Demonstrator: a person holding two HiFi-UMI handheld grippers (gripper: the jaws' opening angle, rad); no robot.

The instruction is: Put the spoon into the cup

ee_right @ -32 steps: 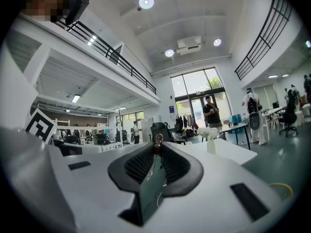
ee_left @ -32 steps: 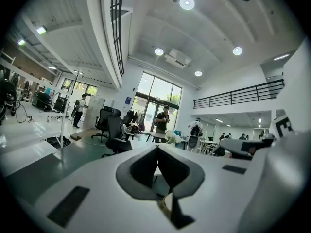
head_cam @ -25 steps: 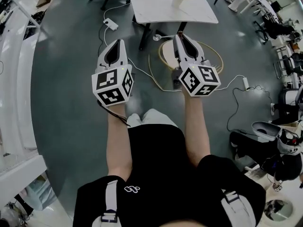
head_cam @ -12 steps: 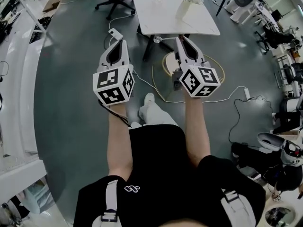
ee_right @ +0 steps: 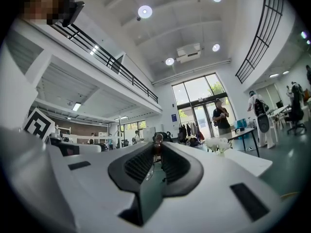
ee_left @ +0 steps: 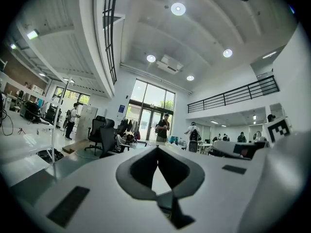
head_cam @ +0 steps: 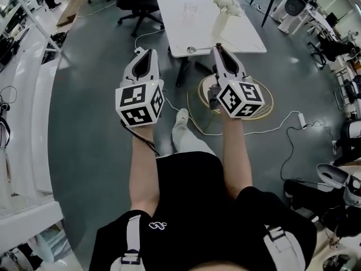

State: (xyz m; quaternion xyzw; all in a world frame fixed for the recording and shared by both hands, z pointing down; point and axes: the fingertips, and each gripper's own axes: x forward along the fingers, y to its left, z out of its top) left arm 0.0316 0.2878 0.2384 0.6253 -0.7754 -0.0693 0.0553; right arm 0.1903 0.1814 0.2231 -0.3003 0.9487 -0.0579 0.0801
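Noted at 10 o'clock from the person's torso: left gripper (head_cam: 148,52), tips pressed together, nothing between them. At 12 o'clock: white table (head_cam: 169,27) bearing a clear cup (head_cam: 190,8), faint and hard to make out, well apart from both grippers. At 1 o'clock: right gripper (head_cam: 217,46), clamped on the spoon (head_cam: 193,50), bowl projecting toward 9 o'clock against the near table edge. Grip point blurred in the right gripper view. Beyond, vase of white flowers (head_cam: 224,7), top cut off.
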